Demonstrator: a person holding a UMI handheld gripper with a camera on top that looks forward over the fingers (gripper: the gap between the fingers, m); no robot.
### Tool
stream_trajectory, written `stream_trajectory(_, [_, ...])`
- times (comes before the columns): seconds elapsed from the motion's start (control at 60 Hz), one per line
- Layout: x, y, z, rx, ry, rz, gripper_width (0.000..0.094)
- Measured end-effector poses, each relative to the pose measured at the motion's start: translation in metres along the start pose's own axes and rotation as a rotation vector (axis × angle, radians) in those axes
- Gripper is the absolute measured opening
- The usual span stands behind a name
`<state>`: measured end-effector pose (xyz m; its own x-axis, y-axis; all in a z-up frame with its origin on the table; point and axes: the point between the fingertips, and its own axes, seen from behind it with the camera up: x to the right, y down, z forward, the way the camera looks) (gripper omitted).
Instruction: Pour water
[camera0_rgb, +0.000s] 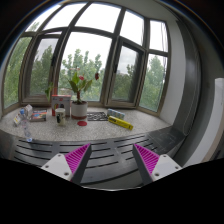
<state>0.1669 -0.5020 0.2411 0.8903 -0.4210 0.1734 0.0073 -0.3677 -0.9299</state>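
Note:
My gripper is open and empty, its two pink-padded fingers spread wide above a dark slatted bench. Beyond them runs a grey speckled window ledge. On it stand a white pot with a flowering plant, a small clear bottle at the far left, and a small red-topped container beside the pot. All of these are well beyond the fingers. Nothing stands between the fingers.
A yellow flat object lies on the ledge to the right of the pot, with a small patterned item next to it. A curved bay window with trees outside rises behind the ledge.

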Motion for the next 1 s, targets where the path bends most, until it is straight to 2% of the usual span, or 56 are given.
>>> stream_trajectory(0.367, [-0.05,0.067,0.005,-0.054,0.016,-0.045,0.0854])
stream_trajectory(0.517, [-0.119,0.116,0.001,-0.104,-0.048,-0.092,0.0853])
stream_trajectory(0.65, [-0.214,0.139,0.0,-0.114,-0.147,-0.06,0.0853])
stream_trajectory(0.783, [-0.324,0.134,0.009,-0.106,-0.271,-0.005,0.0855])
stream_trajectory(1.0, [-0.478,0.071,0.048,0.024,-0.422,0.009,0.0852])
